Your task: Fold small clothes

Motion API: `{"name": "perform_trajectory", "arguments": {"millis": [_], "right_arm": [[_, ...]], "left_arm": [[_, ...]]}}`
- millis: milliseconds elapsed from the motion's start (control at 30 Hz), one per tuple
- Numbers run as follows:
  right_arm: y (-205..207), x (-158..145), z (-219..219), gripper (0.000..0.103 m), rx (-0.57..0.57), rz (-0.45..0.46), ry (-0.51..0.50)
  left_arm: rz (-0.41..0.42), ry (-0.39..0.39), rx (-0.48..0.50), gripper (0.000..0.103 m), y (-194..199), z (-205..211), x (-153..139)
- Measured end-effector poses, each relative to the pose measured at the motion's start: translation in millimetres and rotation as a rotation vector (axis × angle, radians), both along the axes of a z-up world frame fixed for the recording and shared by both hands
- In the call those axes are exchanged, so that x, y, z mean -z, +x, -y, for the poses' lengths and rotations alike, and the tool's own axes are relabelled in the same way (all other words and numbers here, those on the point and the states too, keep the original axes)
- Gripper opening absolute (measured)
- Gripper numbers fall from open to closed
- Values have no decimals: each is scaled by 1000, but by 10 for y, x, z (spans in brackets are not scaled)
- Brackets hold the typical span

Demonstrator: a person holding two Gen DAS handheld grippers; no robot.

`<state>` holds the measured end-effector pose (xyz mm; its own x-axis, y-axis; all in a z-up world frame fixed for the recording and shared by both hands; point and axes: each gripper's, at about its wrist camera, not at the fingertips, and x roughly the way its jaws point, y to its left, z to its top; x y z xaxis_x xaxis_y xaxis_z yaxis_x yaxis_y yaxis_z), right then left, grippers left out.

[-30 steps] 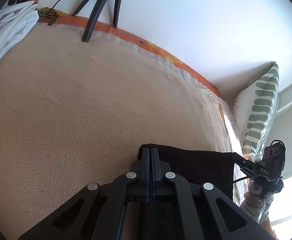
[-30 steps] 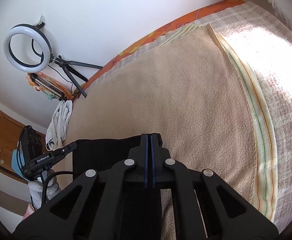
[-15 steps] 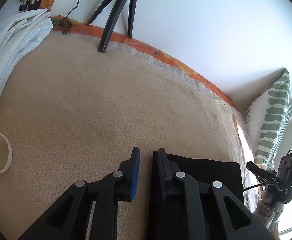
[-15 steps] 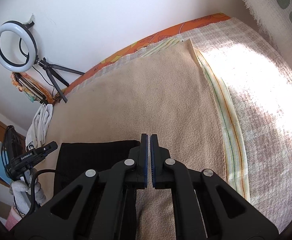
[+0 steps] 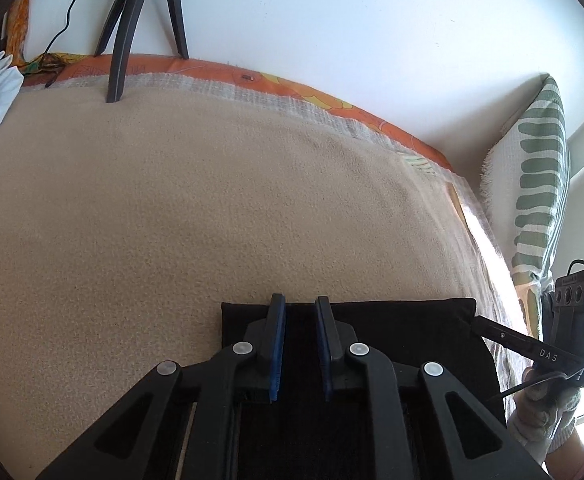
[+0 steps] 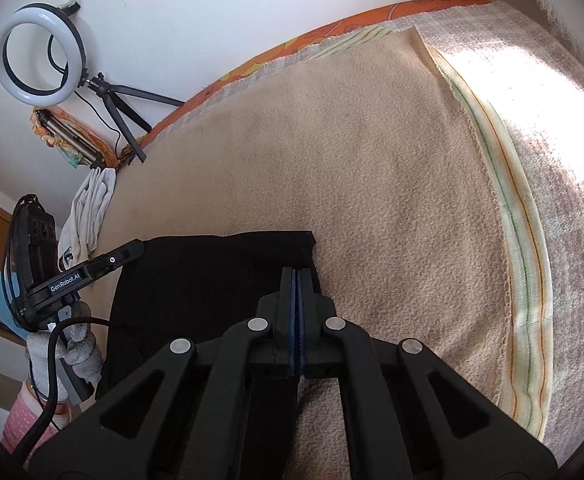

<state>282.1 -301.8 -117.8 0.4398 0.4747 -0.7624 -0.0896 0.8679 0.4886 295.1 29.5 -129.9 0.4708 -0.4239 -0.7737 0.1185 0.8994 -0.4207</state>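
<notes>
Garment: the black garment (image 5: 372, 344) lies flat on the beige blanket (image 5: 211, 200), directly under and just ahead of both sets of fingers. I read it as a tidy rectangle with straight far and side edges.

Left gripper (image 5: 300, 344): jaws stand narrowly apart, blue pads clear of each other. They have just been opening. I see no cloth pinched between them; the fabric lies below the gap, and I cannot tell whether the tips touch it.

Right gripper (image 6: 296, 320): pads closed against each other over the garment's right edge, just behind its far right corner. Whether a thin layer of cloth is caught between them I cannot tell.

Done so far: in my judgement at least one fold is laid, since the piece shows a clean far edge and squared corners.

Left to do: I judge that the right side remains to be let go if it holds cloth, and possibly one more fold to shrink the rectangle. The near part of the garment is hidden behind the fingers, so I cannot confirm its full outline.

Surroundings: white cloth (image 6: 91, 204) lies well to the left of the fingers.
</notes>
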Motion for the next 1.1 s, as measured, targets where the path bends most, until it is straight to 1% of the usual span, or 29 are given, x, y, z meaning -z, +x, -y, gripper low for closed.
{"name": "perform_trajectory", "arguments": {"millis": [67,100,167,200,267,300,333,367,400,467,533,600,667,733,800,933,1033,1100], "right_arm": [[-10,-17,42,0,14,6,-44],[-18,-15,68,0,16,5,-40],[-36,-21,119,0,18,-4,-23],[-50,-43,133,5,15,-3,-11],[-94,-111,154,17,10,9,1],[-131,-160,169,28,9,23,3],[-171,-214,184,34,6,37,4],[-217,-266,202,34,1,49,11],[-261,-319,219,34,-5,57,22],[-364,-398,274,37,-7,62,48],[-481,-438,323,44,-5,61,88],[-600,-455,342,44,-10,56,111],[-718,-437,360,44,-15,46,133],[-799,-402,353,45,-22,32,152],[-830,-369,327,45,-29,26,148],[-800,-301,303,45,-33,9,158],[-752,-232,319,45,-24,-10,183],[-713,-179,329,45,-17,-25,209]], "left_arm": [[17,58,-59,14,40,-88,-13],[18,73,-88,14,46,-154,-11],[4,37,-129,15,28,-324,-11],[0,23,-140,17,4,-388,-26],[7,12,-158,26,-72,-503,-92],[9,1,-163,31,-117,-555,-131],[6,-12,-166,34,-163,-602,-167],[1,-35,-167,36,-216,-650,-199],[-5,-64,-166,40,-281,-691,-233],[-20,-108,-164,45,-434,-744,-286],[-40,-139,-155,56,-591,-772,-318],[-69,-166,-149,62,-756,-780,-317],[-105,-195,-150,63,-940,-764,-282],[-148,-228,-151,67,-1129,-752,-221],[-183,-255,-158,68,-1320,-744,-159],[-226,-289,-174,69,-1622,-729,-66],[-262,-326,-176,69,-1745,-696,24],[-253,-334,-183,69,-1783,-667,43]]}}
